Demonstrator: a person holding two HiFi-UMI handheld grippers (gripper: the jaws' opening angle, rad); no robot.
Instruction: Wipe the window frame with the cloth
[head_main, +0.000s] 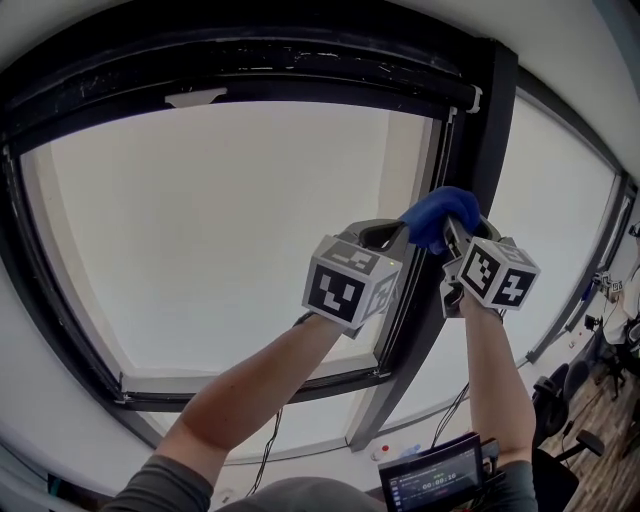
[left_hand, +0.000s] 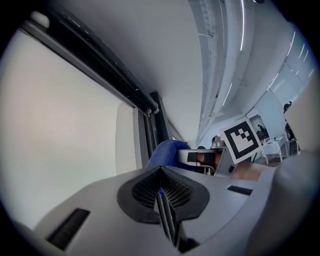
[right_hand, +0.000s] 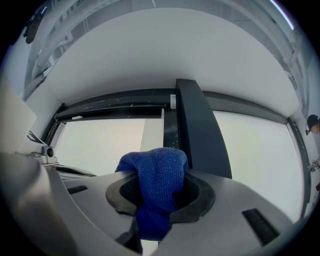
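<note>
Cloth (head_main: 440, 215), blue, pinched between right gripper (right_hand: 159, 195) jaws, bunched top poking out above them. Held up at dark vertical post of window frame (head_main: 482, 130), below its top rail; contact unclear. Left gripper (left_hand: 163, 200) just beside, jaws pressed together, nothing between. Both arms raised.

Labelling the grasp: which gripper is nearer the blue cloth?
Right. The right gripper has its jaws shut on the blue cloth. The left gripper sits just left of the cloth, jaws together, not holding it.
</note>
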